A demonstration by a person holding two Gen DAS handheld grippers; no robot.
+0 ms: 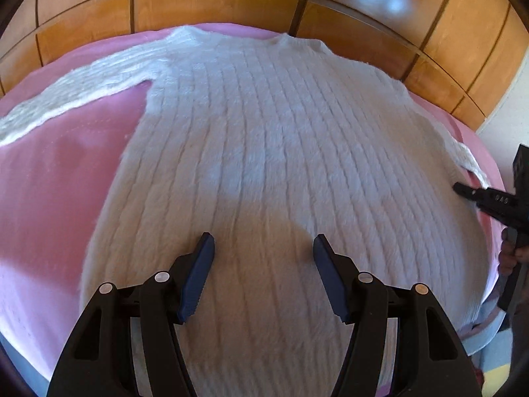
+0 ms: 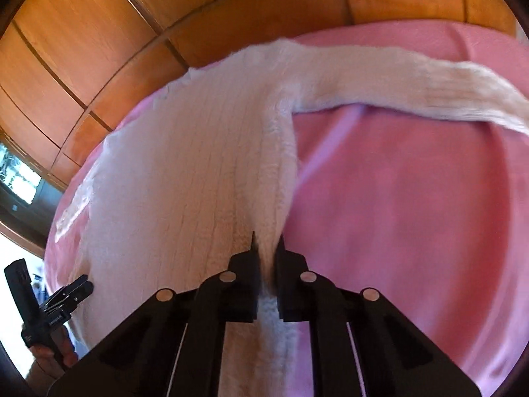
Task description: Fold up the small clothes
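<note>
A white ribbed fuzzy sweater [image 1: 264, 152] lies spread flat on a pink bed cover [image 1: 59, 178], neck toward the headboard, one sleeve stretched out to the left. My left gripper [image 1: 263, 244] is open and empty, hovering over the sweater's lower middle. My right gripper [image 2: 267, 241] is shut on the sweater's right side edge [image 2: 274, 178], fabric pinched between the jaws. The right sleeve [image 2: 429, 89] trails out over the pink cover. The right gripper also shows in the left wrist view [image 1: 463, 190], at the sweater's right edge. The left gripper shows in the right wrist view [image 2: 82, 284].
A wooden panelled headboard [image 1: 231, 3] runs along the far side of the bed. A light blue sheet edge [image 1: 486, 337] shows at the bed's near right corner. A dark window or screen [image 2: 20, 172] is at the left of the right wrist view.
</note>
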